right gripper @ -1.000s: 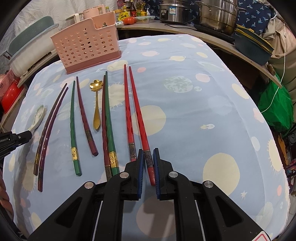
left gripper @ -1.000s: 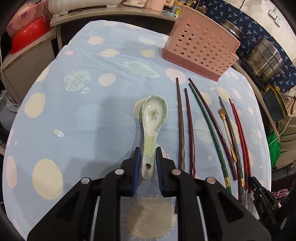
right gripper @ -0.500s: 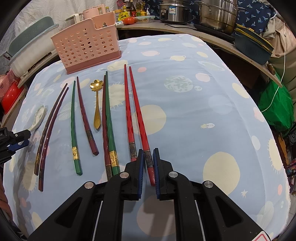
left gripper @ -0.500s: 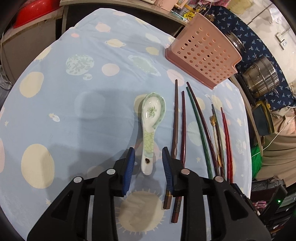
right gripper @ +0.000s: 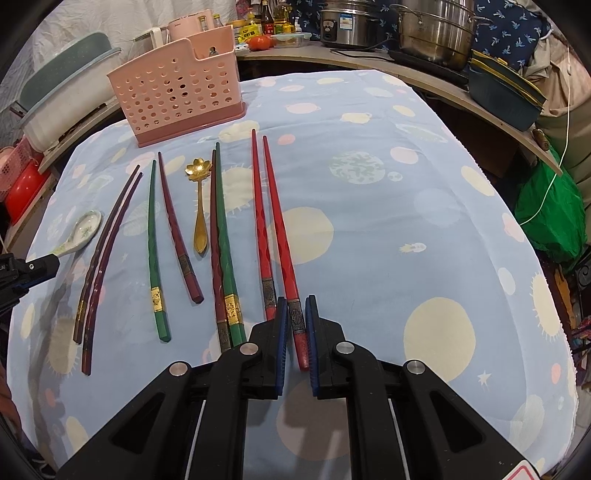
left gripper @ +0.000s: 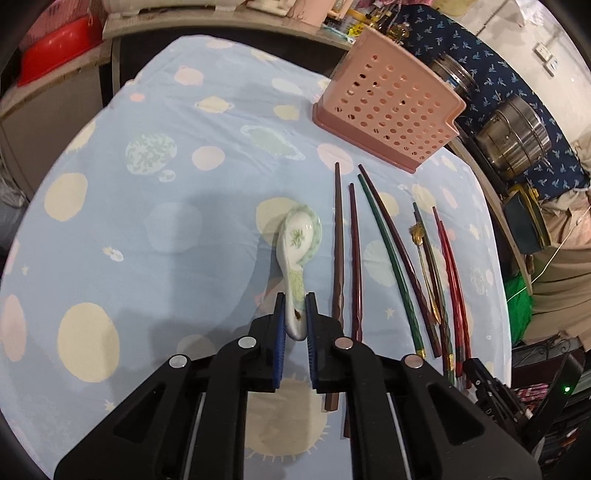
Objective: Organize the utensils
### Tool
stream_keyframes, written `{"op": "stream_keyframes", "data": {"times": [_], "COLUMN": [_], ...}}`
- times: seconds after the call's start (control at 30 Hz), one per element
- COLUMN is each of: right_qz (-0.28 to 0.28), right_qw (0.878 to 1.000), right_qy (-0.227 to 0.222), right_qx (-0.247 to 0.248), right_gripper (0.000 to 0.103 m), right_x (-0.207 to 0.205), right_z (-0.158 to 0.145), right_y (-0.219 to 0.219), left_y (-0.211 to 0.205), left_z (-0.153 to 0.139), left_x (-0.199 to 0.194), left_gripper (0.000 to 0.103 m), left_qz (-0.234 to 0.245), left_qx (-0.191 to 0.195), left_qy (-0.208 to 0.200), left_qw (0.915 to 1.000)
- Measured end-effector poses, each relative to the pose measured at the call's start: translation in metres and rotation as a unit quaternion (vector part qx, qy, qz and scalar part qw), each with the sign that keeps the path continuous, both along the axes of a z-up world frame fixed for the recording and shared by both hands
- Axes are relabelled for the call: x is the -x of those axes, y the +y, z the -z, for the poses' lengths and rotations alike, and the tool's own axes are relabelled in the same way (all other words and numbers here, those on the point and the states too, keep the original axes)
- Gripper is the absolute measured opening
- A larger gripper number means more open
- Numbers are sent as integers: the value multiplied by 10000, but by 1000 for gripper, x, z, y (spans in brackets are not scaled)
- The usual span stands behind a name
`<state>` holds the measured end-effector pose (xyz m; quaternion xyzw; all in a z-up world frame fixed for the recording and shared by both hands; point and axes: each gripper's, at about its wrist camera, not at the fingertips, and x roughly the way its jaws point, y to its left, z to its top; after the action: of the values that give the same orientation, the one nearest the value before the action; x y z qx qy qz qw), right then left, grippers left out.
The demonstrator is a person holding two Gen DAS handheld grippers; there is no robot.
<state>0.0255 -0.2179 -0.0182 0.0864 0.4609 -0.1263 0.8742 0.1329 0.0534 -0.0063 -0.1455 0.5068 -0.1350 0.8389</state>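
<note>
A white ceramic spoon (left gripper: 298,243) with a green pattern is tilted, bowl up, and my left gripper (left gripper: 295,308) is shut on its handle end. It also shows in the right wrist view (right gripper: 79,230). My right gripper (right gripper: 294,309) is shut on a red chopstick (right gripper: 279,225), whose length still lies on the cloth. A second red chopstick (right gripper: 259,218) lies beside it. A pink perforated utensil holder (left gripper: 388,99) stands at the back of the table; it also shows in the right wrist view (right gripper: 177,88).
Several chopsticks lie in a row: brown pair (right gripper: 105,240), green (right gripper: 152,236), dark red (right gripper: 177,229), a green and maroon pair (right gripper: 221,236). A gold flower spoon (right gripper: 198,192) lies among them. Steel pots (right gripper: 432,29) and bowls stand on shelves behind.
My left gripper opened half a second ago, then closed on the spoon handle; the spoon now tilts with its bowl raised. My right gripper has not moved.
</note>
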Motion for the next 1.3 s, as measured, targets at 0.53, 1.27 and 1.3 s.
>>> {"op": "stream_keyframes", "data": {"times": [0.53,1.27,1.3], "right_qz": [26,-8,-8], "right_qw": [9999,10000,10000], "right_qy": [-104,36,38], "right_qx": [16,17,25], "right_gripper": [9,5,5], "right_x": [16,6,5], "right_z": [-11,-1,0], "right_y": [-3,0,0], "left_y": [-2,35,39], "left_z": [-10,3,4], "left_x": [-2,-9,-11], "left_gripper": [11,41,41], "left_qz": [-211,-647,-693], "left_qx": [-967,-591,-616], "left_qy": [-566,-349,-334], "left_qw": [9935,9955,9951]}}
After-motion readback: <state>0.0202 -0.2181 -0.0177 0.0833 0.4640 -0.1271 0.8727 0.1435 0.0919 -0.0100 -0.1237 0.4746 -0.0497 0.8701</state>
